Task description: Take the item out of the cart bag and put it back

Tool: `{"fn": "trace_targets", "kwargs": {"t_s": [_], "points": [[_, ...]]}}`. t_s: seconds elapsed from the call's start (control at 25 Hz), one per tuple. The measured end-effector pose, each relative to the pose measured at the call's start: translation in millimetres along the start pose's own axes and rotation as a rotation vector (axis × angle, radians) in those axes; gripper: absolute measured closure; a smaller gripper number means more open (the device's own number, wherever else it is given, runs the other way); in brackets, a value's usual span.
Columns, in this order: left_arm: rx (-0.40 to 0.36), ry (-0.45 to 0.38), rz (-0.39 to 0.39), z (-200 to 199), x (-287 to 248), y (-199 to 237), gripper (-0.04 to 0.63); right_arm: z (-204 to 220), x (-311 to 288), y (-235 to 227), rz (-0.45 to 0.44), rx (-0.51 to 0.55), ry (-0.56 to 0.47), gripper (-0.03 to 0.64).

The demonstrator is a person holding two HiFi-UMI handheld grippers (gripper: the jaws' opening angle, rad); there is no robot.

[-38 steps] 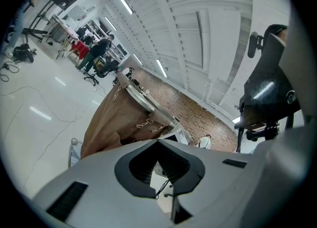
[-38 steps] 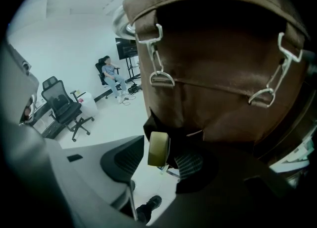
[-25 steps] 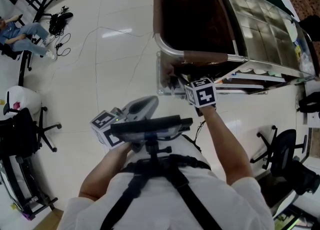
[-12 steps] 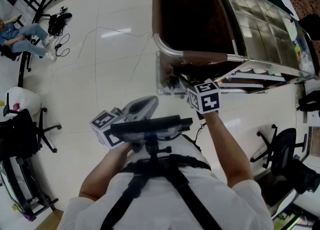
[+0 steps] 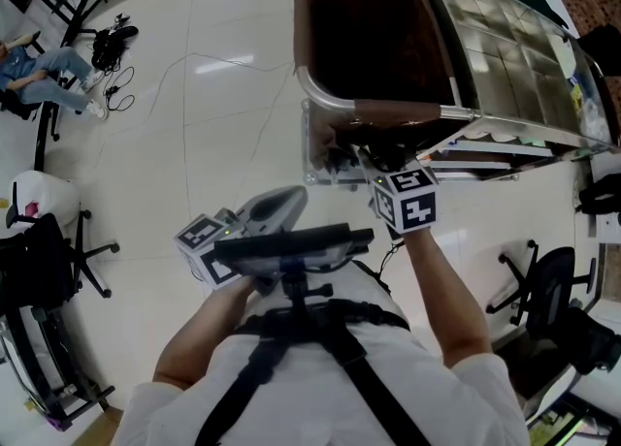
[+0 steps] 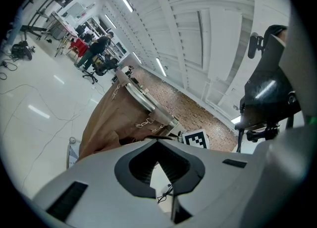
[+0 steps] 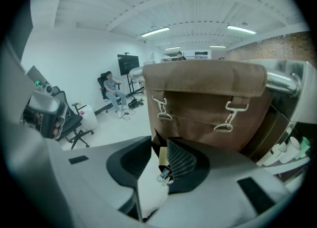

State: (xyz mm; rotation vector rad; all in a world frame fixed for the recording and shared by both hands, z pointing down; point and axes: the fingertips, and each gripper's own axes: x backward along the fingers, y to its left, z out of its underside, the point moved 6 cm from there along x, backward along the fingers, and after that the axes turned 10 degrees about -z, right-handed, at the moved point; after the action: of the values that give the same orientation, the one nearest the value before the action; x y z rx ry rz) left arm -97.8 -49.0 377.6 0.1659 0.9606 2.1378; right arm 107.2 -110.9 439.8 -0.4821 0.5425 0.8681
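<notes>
Up and back from the bag (image 5: 374, 37) on the cart (image 5: 505, 56) comes the right gripper (image 7: 159, 139). The bag's clipped front wall stands just ahead of it. Chairs (image 5: 49, 250) and cables (image 5: 116, 47) are well apart. Its jaws have just been closing and, half open, pinch a small tan item (image 7: 163, 160). The left gripper (image 6: 157, 145) is closed and empty.

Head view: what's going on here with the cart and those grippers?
A person works at the brown cart bag with two hand-held grippers. The right gripper is just outside the bag's near side; its jaws have just been closing on a small tan item. The left gripper is near the body, empty.
</notes>
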Motion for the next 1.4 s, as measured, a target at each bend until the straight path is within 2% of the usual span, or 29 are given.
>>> {"fn": "trace_targets", "kwargs": {"t_s": [0.12,0.2,0.44,0.8,0.88,1.12,1.4], "points": [[-0.006,0.017,0.002,1.9,1.5,2.2,0.595,-1.5,8.1,4.6,0.000,0.015,-0.019,0.589],[-0.003,0.019,0.003,1.7,1.7,2.6,0.595,-2.7,12.8,8.5,-0.005,0.021,-0.029,0.615],[0.004,0.000,-0.001,-1.3,-0.8,1.6,0.595,-3.6,22.7,20.7,-0.033,0.018,-0.046,0.617],[-0.024,0.037,0.007,2.8,0.6,4.5,0.595,-1.7,35.7,37.7,-0.059,0.013,-0.075,0.617],[-0.010,0.018,0.004,0.5,-0.9,2.9,0.595,-1.6,39.0,41.0,-0.063,0.013,-0.083,0.617],[0.004,0.004,0.002,-1.2,-3.9,2.2,0.595,-5.2,55.3,53.4,-0.083,0.013,-0.118,0.617],[-0.011,0.024,0.008,1.2,-5.0,1.8,0.595,-7.7,64.5,54.8,-0.081,-0.018,-0.169,0.617]]}}
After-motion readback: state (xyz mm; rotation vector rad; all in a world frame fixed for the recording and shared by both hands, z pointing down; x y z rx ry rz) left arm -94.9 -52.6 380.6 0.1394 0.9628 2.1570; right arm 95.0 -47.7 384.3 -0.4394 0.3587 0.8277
